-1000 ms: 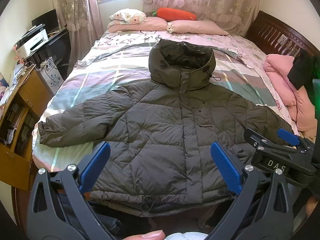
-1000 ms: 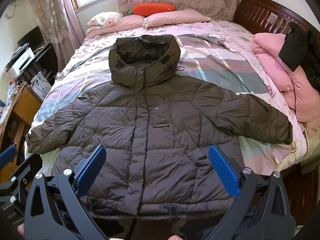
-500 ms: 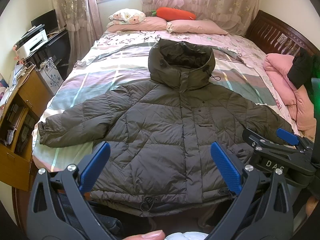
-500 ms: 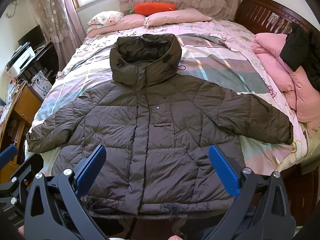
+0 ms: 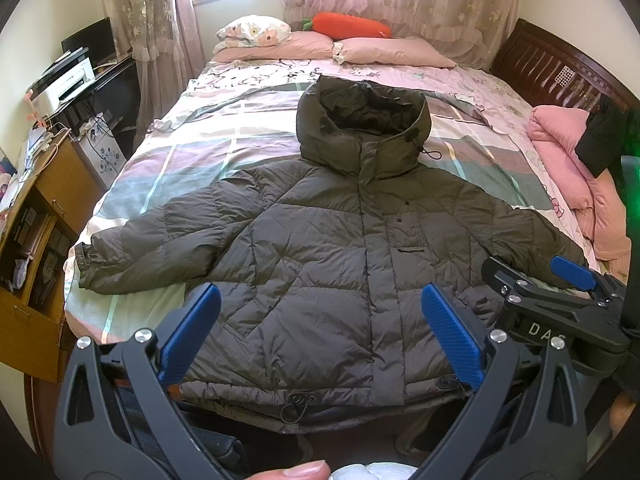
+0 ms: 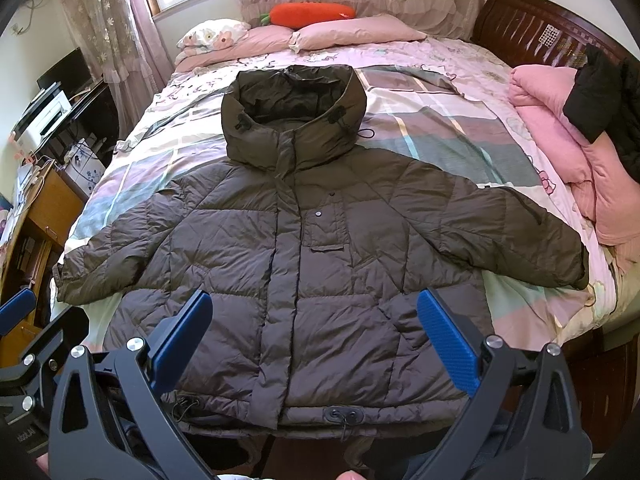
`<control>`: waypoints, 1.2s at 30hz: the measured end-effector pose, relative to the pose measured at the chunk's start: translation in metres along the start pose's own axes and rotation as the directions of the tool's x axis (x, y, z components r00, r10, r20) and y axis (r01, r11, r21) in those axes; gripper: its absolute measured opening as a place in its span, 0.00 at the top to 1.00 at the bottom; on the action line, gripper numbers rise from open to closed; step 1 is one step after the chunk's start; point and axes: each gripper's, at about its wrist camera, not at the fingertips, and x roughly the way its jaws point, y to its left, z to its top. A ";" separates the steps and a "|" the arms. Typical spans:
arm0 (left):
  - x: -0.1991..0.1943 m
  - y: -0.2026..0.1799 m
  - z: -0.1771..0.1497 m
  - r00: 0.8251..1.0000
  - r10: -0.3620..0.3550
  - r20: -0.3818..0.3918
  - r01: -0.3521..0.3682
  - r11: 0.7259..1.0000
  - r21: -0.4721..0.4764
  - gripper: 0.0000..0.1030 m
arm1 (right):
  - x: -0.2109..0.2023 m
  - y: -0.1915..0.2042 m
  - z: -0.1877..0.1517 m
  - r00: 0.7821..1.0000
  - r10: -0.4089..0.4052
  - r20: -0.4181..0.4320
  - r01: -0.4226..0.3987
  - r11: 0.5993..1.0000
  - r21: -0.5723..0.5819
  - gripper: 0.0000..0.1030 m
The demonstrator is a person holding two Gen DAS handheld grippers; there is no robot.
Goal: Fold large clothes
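From your left wrist camera, your left gripper (image 5: 320, 332) hangs above the hem of the olive puffer jacket (image 5: 332, 264), blue pads spread wide with nothing between them. The jacket lies flat, front up, on the bed (image 5: 192, 160), its long axis running from the hem at the near edge to the hood (image 5: 362, 128), which points at the pink pillows (image 5: 392, 52); both sleeves stretch sideways. Your right gripper (image 5: 560, 300) shows at the right edge, over the sleeve end. From your right wrist camera, your right gripper (image 6: 316, 336) is likewise spread wide and holding nothing, poised over the jacket's (image 6: 304, 264) lower hem, hood (image 6: 292, 116) away from you, zipper line running straight ahead; a pink quilt (image 6: 560, 136) lies on the right
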 end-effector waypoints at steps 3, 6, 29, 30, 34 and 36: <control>0.000 0.000 0.000 1.000 0.000 -0.002 0.000 1.000 0.000 0.02 | 0.000 0.000 0.001 1.000 0.000 -0.002 0.000 1.000 0.001 0.01; 0.000 0.000 0.000 1.000 0.001 -0.001 -0.001 1.000 0.001 0.02 | 0.001 0.000 0.000 1.000 0.000 -0.002 0.000 1.000 0.001 0.01; 0.006 -0.010 -0.011 1.000 -0.003 -0.014 0.003 1.000 -0.003 0.02 | 0.007 -0.001 0.002 1.000 -0.001 -0.011 0.001 1.000 0.000 0.01; 0.007 -0.011 -0.012 1.000 -0.004 -0.016 0.004 1.000 -0.003 0.02 | 0.009 -0.001 0.001 1.000 -0.001 -0.014 0.001 1.000 0.001 0.01; 0.028 -0.006 -0.011 0.999 -0.015 -0.045 0.015 1.000 -0.007 0.02 | 0.016 -0.013 0.003 0.998 0.043 -0.055 -0.041 0.999 0.033 0.01; 0.038 -0.005 -0.001 0.999 -0.014 -0.050 0.013 1.000 0.000 0.02 | 0.023 -0.026 0.015 0.995 0.057 -0.088 -0.055 0.998 0.027 0.01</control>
